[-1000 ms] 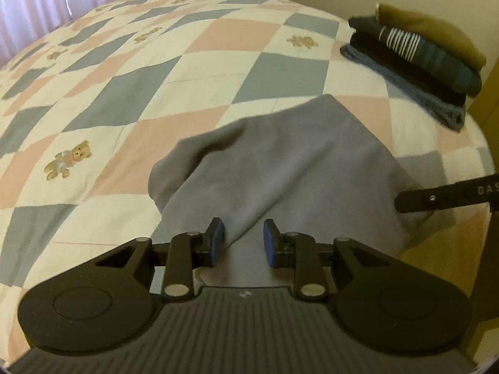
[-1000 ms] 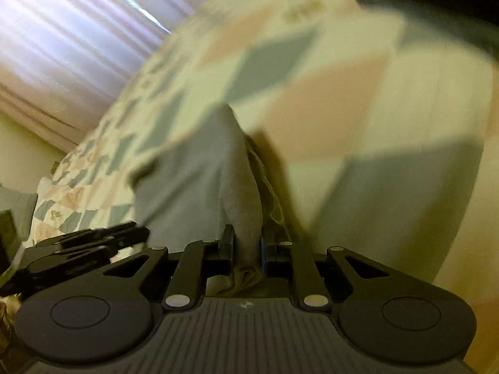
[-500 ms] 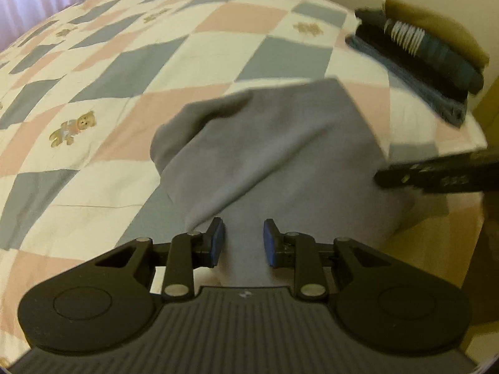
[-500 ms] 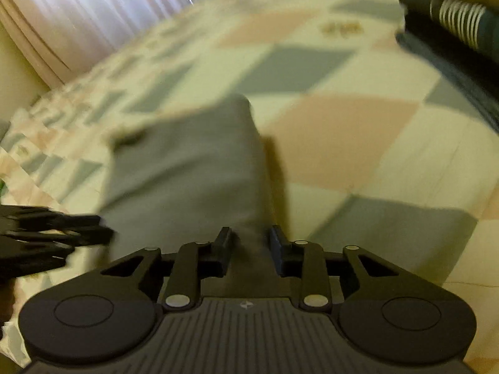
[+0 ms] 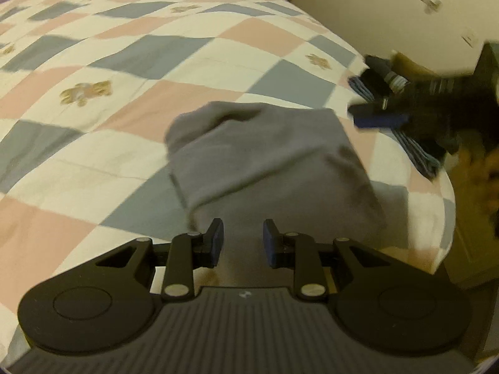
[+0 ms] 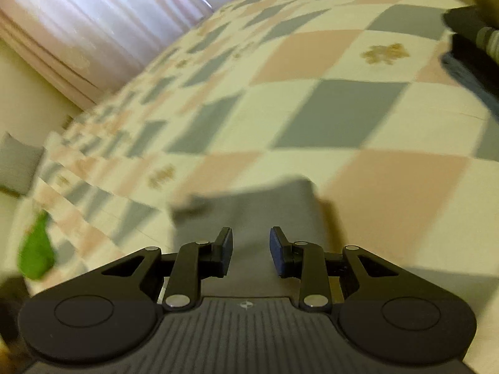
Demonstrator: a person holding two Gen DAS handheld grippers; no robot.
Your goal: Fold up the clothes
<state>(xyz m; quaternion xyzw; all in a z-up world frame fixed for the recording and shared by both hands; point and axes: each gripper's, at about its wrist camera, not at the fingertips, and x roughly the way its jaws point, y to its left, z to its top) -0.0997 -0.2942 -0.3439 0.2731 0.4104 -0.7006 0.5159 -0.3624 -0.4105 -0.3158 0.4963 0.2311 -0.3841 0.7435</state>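
Observation:
A grey garment (image 5: 265, 159), folded into a thick bundle, lies on the checked quilt (image 5: 131, 62) near the bed's right corner. My left gripper (image 5: 241, 240) hovers over the bundle's near end; its blue pads stand apart and the cloth shows in the gap beneath them, unpinched. In the right wrist view the same grey garment (image 6: 249, 208) lies just ahead of my right gripper (image 6: 251, 249), which is open with nothing pressed between its pads. In the left wrist view the right gripper (image 5: 363, 115) appears blurred, raised beyond the bundle's far right corner.
A stack of folded dark, striped and blue clothes (image 5: 418, 152) sits at the bed's right edge, also at the right border of the right wrist view (image 6: 471, 50). Curtains (image 6: 93, 18) hang beyond the bed. A green object (image 6: 36, 252) and a grey pillow (image 6: 15, 165) lie left.
The right gripper let go of the grey cloth, opened and lifted away up and to the right. The left gripper rolled and shifted; the bundle now lies more compact.

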